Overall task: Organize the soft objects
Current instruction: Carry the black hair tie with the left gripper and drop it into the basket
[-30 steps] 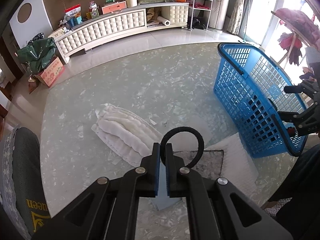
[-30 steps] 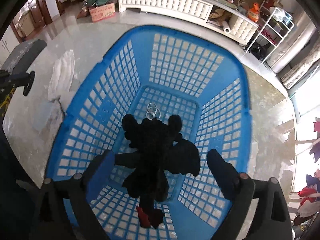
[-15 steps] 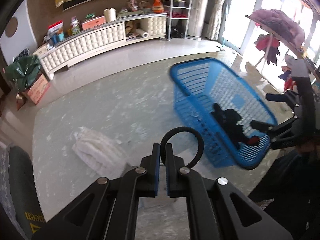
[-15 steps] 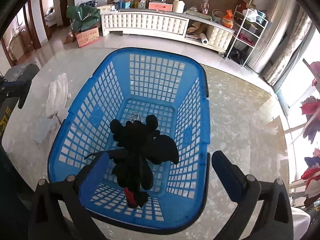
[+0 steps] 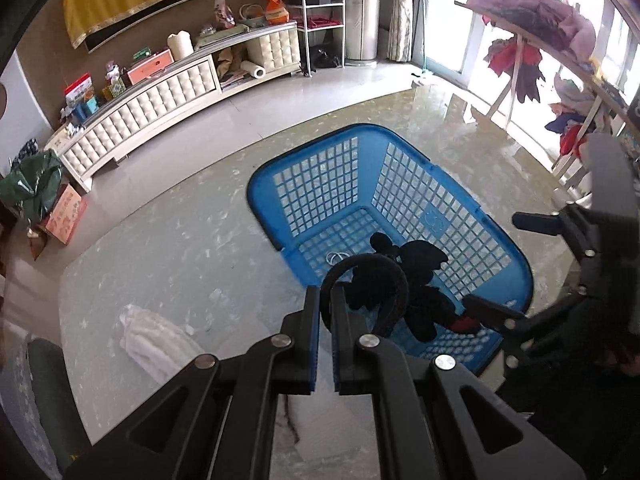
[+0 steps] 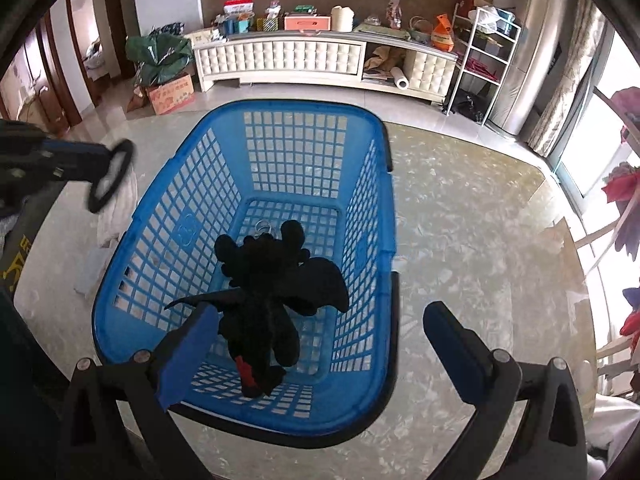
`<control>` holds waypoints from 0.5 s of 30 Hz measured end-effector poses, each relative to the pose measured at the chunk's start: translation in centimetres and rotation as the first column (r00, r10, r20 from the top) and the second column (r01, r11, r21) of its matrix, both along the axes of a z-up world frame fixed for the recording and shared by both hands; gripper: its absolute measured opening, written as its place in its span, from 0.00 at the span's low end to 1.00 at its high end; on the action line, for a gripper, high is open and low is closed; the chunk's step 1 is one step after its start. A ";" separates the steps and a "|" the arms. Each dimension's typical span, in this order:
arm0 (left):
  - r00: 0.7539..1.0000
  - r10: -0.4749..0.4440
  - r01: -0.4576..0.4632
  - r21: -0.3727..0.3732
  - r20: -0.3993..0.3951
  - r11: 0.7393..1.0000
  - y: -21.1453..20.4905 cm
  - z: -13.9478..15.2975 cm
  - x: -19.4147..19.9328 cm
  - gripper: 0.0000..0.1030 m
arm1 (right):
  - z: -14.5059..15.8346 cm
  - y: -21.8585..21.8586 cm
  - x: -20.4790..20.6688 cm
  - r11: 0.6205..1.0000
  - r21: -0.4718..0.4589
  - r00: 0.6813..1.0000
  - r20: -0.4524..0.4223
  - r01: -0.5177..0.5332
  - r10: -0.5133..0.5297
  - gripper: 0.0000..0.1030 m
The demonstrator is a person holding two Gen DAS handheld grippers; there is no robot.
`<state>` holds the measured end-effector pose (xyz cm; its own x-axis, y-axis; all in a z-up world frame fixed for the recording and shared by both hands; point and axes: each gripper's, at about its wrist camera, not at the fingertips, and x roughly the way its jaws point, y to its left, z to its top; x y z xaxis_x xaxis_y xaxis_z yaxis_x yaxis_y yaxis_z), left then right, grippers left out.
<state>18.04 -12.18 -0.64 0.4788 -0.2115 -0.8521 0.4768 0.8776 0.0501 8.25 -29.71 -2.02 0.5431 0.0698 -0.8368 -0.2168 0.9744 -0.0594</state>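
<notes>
1. A basket [image 6: 384, 184] stands on the bench [image 6: 480, 264], a plush toy [image 6: 264, 292] lying inside on its floor beside a small ring [image 5: 335, 257].
2. Left of the basket, a folded cloth [image 5: 158, 346] lies on the bench, well apart from it.
3. The left gripper [image 5: 325, 308] carries a band [image 5: 394, 280] above the basket's near-left corner.
4. The right gripper [image 6: 316, 344] hangs over the basket's near end.
5. Beyond the bench, a long cabinet [image 6: 280, 60] runs along the wall.

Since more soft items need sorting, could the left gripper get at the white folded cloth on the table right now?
Probably not yet: the left gripper is shut on a black ring, though the white folded cloth lies uncovered.
</notes>
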 end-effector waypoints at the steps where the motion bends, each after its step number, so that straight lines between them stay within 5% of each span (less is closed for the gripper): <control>1: 1.000 -0.007 0.007 0.010 0.007 1.000 -0.5 -0.3 0.2 0.04 | 0.0 -0.3 0.0 1.000 0.012 1.000 0.002 0.004 -0.004 1.00; 15: 0.998 -0.055 0.056 0.058 -0.020 0.997 -5.5 -3.7 4.1 0.04 | 0.2 -1.8 0.2 0.999 0.030 1.000 0.003 0.017 -0.018 1.00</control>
<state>22.14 -17.67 -4.38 0.4522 -0.1871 -0.8721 0.5259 0.8456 0.0912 8.43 -31.48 -1.79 0.5474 0.0856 -0.8325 -0.1996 0.9794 -0.0306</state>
